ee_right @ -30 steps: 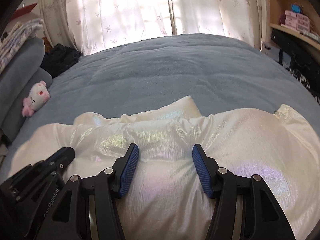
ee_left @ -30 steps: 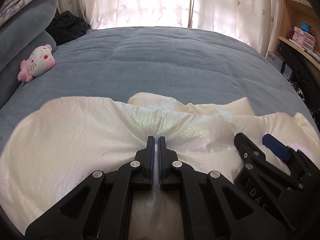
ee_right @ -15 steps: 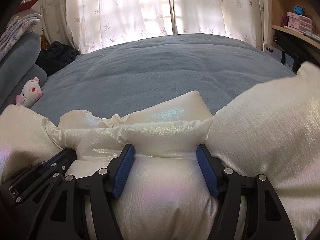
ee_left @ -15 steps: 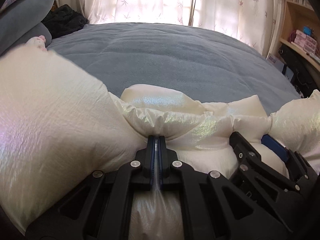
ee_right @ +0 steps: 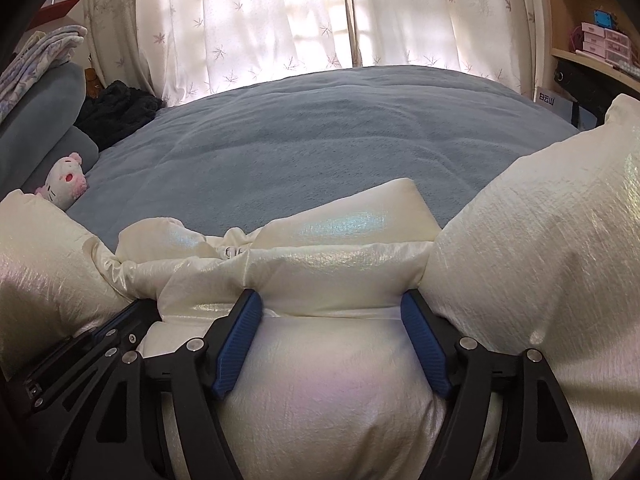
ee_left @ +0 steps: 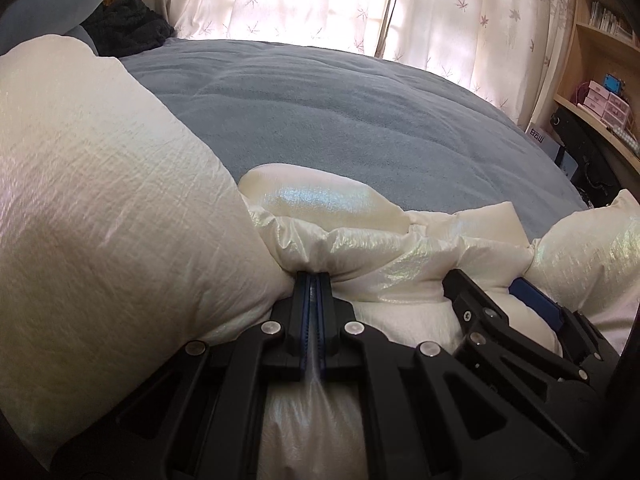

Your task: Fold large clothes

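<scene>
Ahead, open blue bedspread (ee_left: 360, 120), puffy white jacket (ee_right: 320, 280) edge bunched nearest.

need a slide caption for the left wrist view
Left gripper pinching a fold of the white puffer jacket above the blue blanket.

Jacket (ee_right: 332, 276) on bed (ee_right: 320, 132), plush toy (ee_right: 64, 184) far left, curtains (ee_right: 280, 12) behind
</scene>
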`<control>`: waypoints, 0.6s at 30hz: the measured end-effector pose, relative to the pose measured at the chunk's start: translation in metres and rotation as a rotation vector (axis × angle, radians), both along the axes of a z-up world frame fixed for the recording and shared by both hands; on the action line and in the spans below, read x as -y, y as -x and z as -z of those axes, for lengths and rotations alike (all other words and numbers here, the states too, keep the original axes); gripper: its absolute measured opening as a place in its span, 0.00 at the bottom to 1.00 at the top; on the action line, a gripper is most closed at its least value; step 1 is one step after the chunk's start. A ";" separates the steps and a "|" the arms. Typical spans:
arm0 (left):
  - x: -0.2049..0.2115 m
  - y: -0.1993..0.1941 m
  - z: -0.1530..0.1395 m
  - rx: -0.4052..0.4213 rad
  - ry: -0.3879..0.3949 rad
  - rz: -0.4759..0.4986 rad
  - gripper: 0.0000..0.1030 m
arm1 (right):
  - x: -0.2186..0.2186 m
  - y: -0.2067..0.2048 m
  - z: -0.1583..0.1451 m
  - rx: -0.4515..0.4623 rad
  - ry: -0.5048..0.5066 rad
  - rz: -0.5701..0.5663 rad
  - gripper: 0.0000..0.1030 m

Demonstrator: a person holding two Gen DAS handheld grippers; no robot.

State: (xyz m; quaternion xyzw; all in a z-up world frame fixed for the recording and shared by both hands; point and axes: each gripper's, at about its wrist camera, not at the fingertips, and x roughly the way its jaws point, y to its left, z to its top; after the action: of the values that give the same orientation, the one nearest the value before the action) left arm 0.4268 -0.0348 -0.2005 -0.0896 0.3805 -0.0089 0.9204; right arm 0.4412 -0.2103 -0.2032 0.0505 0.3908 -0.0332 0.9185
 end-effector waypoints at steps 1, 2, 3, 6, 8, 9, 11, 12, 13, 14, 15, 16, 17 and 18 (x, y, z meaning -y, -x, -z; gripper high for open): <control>-0.001 -0.001 0.001 -0.001 0.002 0.000 0.01 | 0.000 -0.001 -0.002 -0.001 -0.001 -0.001 0.72; -0.002 -0.001 0.002 -0.001 0.005 0.000 0.01 | 0.001 -0.002 -0.002 -0.002 -0.002 -0.002 0.72; -0.004 0.004 0.002 0.000 0.009 0.001 0.01 | 0.001 -0.004 -0.001 -0.002 -0.003 -0.003 0.72; -0.007 0.004 0.004 -0.001 0.019 0.001 0.01 | 0.001 -0.007 0.000 -0.003 -0.007 -0.005 0.72; -0.009 0.004 0.005 -0.001 0.025 0.002 0.01 | 0.001 -0.006 -0.001 -0.003 -0.009 -0.005 0.73; -0.010 0.004 0.006 -0.001 0.028 0.003 0.01 | 0.001 -0.007 -0.001 -0.003 -0.011 -0.006 0.73; -0.011 0.004 0.007 -0.003 0.031 0.003 0.01 | 0.002 -0.008 0.000 -0.003 -0.013 -0.007 0.73; -0.011 0.003 0.006 -0.003 0.033 0.004 0.01 | 0.002 -0.009 0.000 -0.003 -0.014 -0.007 0.73; -0.012 0.003 0.007 -0.003 0.035 0.004 0.01 | 0.002 -0.009 0.000 -0.003 -0.015 -0.008 0.73; -0.012 0.003 0.005 -0.003 0.036 0.005 0.01 | 0.002 -0.010 0.000 -0.003 -0.016 -0.009 0.73; -0.013 0.003 0.005 -0.003 0.038 0.005 0.01 | 0.003 -0.010 0.000 -0.004 -0.017 -0.008 0.73; -0.014 0.003 0.006 -0.004 0.041 0.005 0.01 | 0.003 -0.010 0.001 -0.003 -0.018 -0.008 0.74; -0.015 0.002 0.005 -0.004 0.043 0.007 0.01 | 0.003 -0.011 0.001 -0.003 -0.019 -0.009 0.74; -0.016 0.002 0.005 -0.004 0.045 0.007 0.01 | 0.002 -0.009 0.001 -0.003 -0.020 -0.009 0.74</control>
State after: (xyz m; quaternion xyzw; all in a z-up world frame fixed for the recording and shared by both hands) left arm 0.4246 -0.0189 -0.2054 -0.1089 0.3823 -0.0206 0.9174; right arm 0.4506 -0.2127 -0.2045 0.0581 0.3926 -0.0253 0.9175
